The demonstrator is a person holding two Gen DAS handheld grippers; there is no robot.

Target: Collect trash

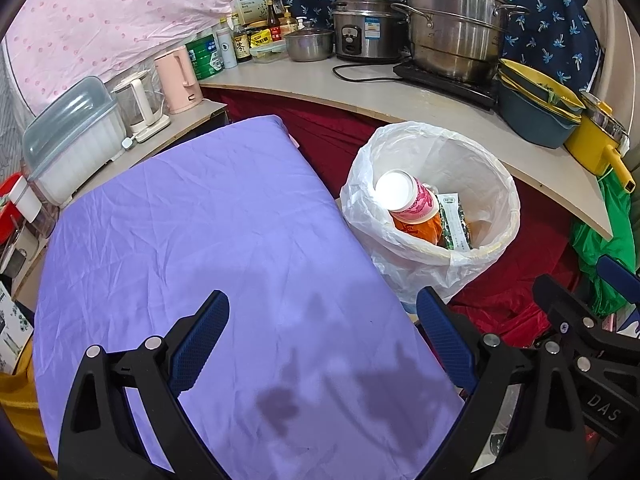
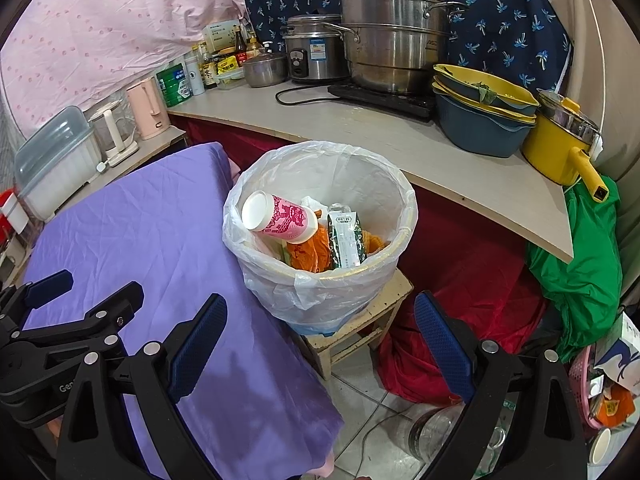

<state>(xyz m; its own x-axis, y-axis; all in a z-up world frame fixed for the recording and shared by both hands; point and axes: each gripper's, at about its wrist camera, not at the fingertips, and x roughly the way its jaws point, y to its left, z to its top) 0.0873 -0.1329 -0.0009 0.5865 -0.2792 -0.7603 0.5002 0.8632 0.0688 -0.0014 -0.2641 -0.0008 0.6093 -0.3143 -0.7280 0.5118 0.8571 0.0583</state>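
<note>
The left claw [image 1: 322, 332] is spread wide with nothing between its blue pads; it hovers above the purple-covered table [image 1: 192, 248]. The right claw [image 2: 320, 332] is likewise spread wide and empty, positioned beside the left claw, whose body shows at the lower left of the right wrist view.

Ahead of the right claw, between its two fingers and slightly left of centre, stands the trash bin [image 2: 360, 280], lined with a white plastic bag whose edge is folded over the rim. From the left claw, the bin lies ahead and to the right, just beside the table's right edge. The bin rests on a small wooden stool [image 2: 360, 328], which stands on the tiled floor.

Inside the bin:
- A pink-and-white paper cup [image 2: 280, 222] lies on its side at the top of the pile, mouth toward the table.
- An orange wrapper [image 2: 310, 254] sits beneath the cup.
- A green-and-white packet [image 2: 346, 242] stands on edge to the right of the cup.

Beyond the bin, a curved counter carries a stacked steel steamer pot [image 2: 394, 36], a rice cooker [image 2: 310, 56], yellow-and-blue basins [image 2: 480, 116] and a yellow saucepan [image 2: 556, 148]. Red cloth [image 2: 472, 280] lies right of the stool.
</note>
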